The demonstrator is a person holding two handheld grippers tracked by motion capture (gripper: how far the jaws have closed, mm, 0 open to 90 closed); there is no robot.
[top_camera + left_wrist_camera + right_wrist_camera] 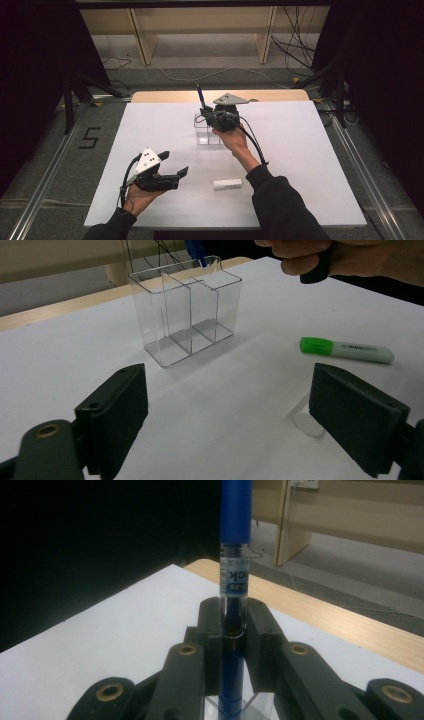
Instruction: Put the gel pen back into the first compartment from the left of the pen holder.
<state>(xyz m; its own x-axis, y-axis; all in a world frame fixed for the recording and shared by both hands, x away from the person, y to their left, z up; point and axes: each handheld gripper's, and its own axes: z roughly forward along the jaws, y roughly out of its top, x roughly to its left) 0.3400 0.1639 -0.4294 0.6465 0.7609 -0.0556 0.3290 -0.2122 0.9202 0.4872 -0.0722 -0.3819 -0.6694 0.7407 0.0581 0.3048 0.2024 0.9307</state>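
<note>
right tongs (232,630) clench the pen (235,555) above the clear holder (185,315); keep it upright, lower it slowly; left tongs (227,415) released.

The organizer (187,315) is clear glossy plastic with 3 compartments, and the pen (234,555) has a smooth blue plastic cap over a see-through barrel. Table (300,150) is matt white, wood edge at the back. Jaws look matt black.

right gripper (206,112) gripping pen (200,95) — over organiser (208,136)
</note>
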